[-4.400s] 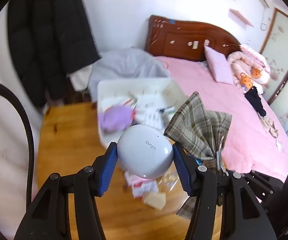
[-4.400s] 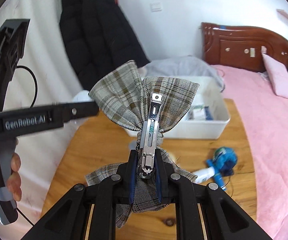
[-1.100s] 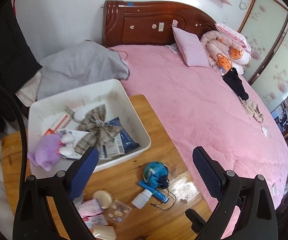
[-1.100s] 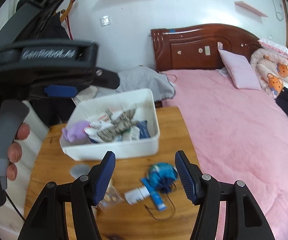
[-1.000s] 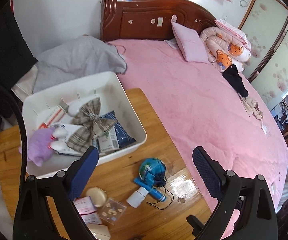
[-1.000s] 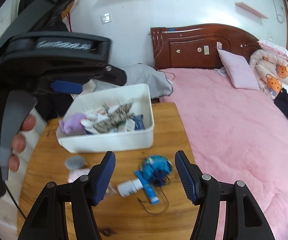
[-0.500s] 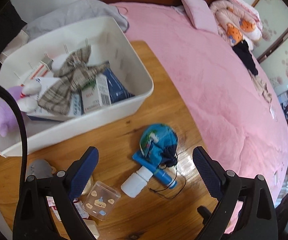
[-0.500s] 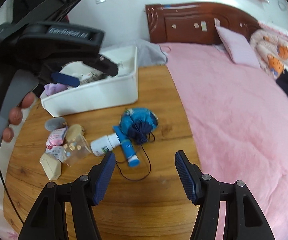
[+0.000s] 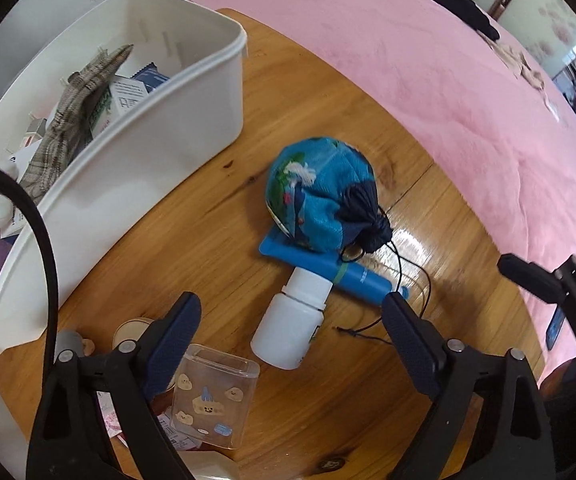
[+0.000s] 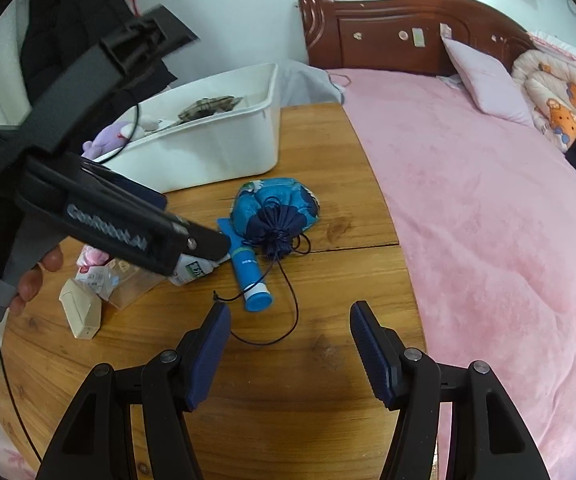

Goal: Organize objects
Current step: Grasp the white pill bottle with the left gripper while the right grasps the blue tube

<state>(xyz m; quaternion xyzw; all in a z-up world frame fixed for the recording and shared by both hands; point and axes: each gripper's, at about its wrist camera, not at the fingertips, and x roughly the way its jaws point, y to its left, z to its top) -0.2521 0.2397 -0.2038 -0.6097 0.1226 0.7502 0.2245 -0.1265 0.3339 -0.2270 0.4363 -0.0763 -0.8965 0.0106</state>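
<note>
Lying at frame centre on the round wooden table [image 9: 208,216] are one white plastic bottle [image 9: 292,320], one blue tube [image 9: 352,276] and one blue drawstring pouch [image 9: 320,196]; left gripper [image 9: 288,320], its jaws just narrowing slightly, stands wide apart above the bottle without touching, and right gripper [image 10: 290,332] is half-spread, empty.

This is a bedroom in a home. Beyond the fingers, to their right, a bed [image 10: 488,184] with pink cover, carved wooden headboard [image 10: 400,28] and pillow [image 10: 484,80] (also folded bedding); a dark coat [image 10: 64,36] hangs left of them.
</note>
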